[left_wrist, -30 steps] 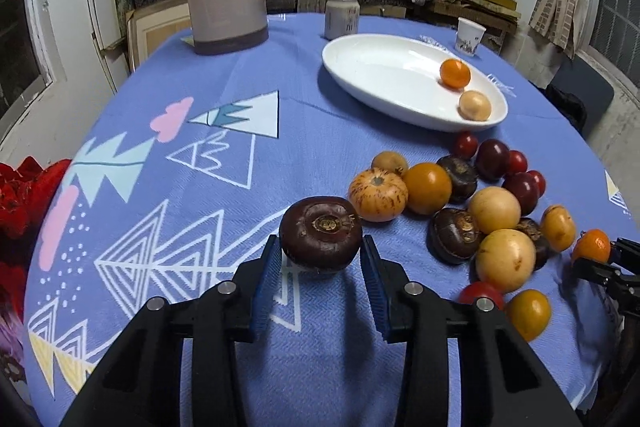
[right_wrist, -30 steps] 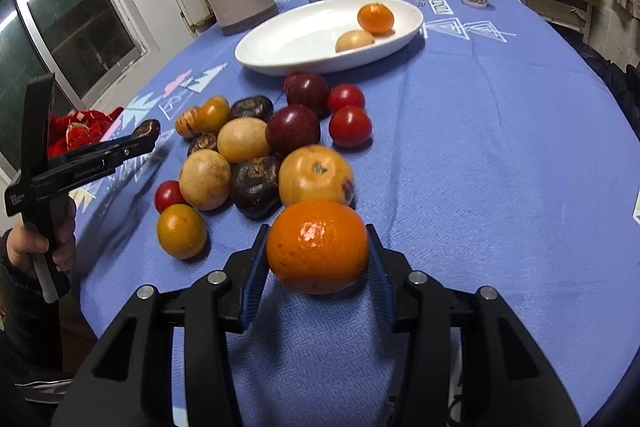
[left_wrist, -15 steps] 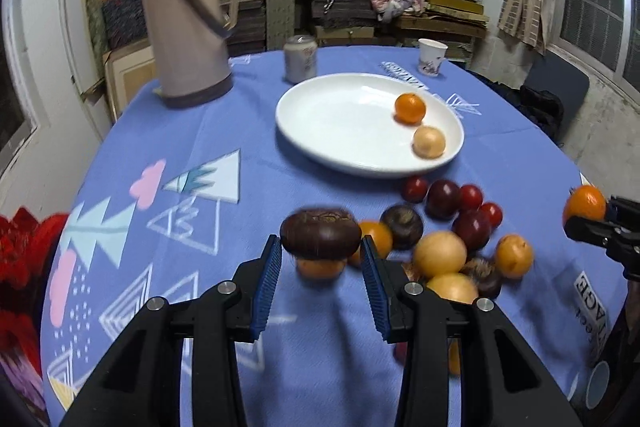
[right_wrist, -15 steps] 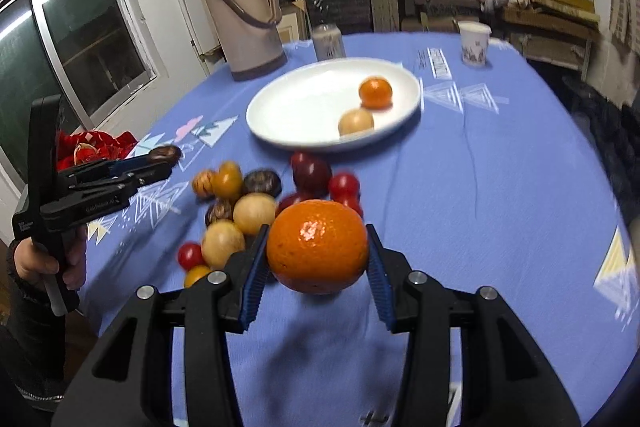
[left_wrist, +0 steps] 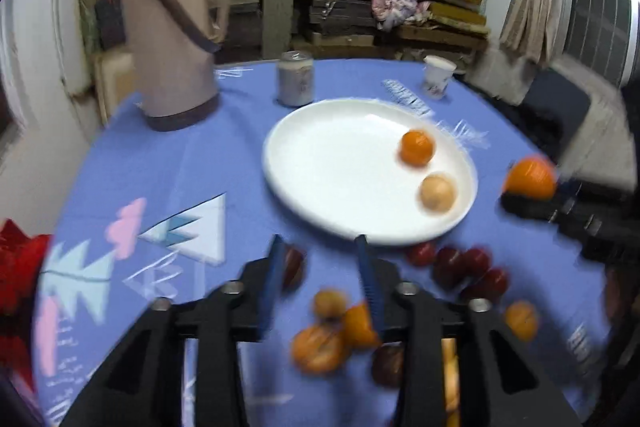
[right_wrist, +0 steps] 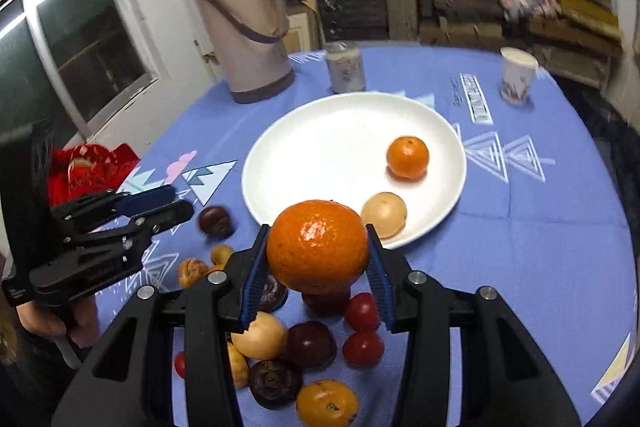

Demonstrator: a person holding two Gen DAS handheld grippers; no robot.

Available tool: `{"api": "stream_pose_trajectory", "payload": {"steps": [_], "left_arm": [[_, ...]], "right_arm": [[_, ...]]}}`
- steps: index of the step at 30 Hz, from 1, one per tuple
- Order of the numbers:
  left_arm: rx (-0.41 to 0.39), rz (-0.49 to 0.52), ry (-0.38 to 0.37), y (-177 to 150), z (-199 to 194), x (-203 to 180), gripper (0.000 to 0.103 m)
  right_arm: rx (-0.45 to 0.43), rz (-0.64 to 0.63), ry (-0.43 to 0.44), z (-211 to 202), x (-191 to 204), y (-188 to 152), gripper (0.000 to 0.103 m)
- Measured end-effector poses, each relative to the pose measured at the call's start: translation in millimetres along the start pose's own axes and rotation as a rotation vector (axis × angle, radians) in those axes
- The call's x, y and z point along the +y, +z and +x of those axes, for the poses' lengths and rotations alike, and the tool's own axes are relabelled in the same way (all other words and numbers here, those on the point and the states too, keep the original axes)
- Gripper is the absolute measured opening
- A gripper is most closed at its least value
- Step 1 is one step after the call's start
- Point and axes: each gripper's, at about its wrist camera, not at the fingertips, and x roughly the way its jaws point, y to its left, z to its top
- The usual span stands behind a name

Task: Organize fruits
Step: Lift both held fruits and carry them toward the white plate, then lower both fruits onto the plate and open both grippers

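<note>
My right gripper is shut on a large orange and holds it in the air just before the near rim of the white plate. The plate holds a small orange and a pale yellow fruit. My left gripper is open and empty; it shows at the left in the right wrist view. A dark purple fruit lies on the blue cloth left of the plate, partly hidden behind my left finger. A pile of fruits lies below my right gripper.
A beige thermos jug, a small jar and a paper cup stand beyond the plate. Red cloth lies off the table's left edge. Shelves of stacked goods fill the back wall.
My left gripper has let go of the dark purple fruit, which now lies on the cloth left of the plate. Both grippers moved forward toward the plate, the right one carrying the orange.
</note>
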Motion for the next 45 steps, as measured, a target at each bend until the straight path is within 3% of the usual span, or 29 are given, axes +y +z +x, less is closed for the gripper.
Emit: {"api": "stream_pose_trajectory", "payload": {"steps": [4, 9, 18, 20, 22, 27, 36, 42, 45], "left_arm": [[0.076, 0.02, 0.027, -27, 6, 13, 0.049], [0.097, 0.028, -0.002, -48, 2, 20, 0.051], [0.166, 0.112, -0.076, -55, 28, -4, 0.059], [0.19, 0.112, -0.077, -55, 39, -6, 0.054], [0.195, 0.086, -0.069, -52, 43, -3, 0.041], [0.166, 0.102, -0.045, -51, 29, -5, 0.041], [0.041, 0.125, -0.009, -6, -4, -10, 0.041], [0.027, 0.056, -0.02, 48, 32, -14, 0.041], [0.076, 0.038, 0.002, 65, 72, -18, 0.041]], "right_arm": [[0.038, 0.004, 0.046, 1, 1, -16, 0.044], [0.043, -0.001, 0.044, -8, 2, -34, 0.044], [0.044, 0.023, 0.054, -18, 0, -47, 0.044], [0.05, 0.026, 0.054, -18, 0, -50, 0.044], [0.056, 0.026, 0.054, -18, 1, -52, 0.044], [0.059, 0.018, 0.052, -18, 3, -52, 0.044], [0.024, -0.021, 0.019, -12, 8, -23, 0.044], [0.022, -0.109, -0.053, 28, 13, 18, 0.044], [0.055, -0.129, -0.07, 59, 10, 30, 0.044]]}}
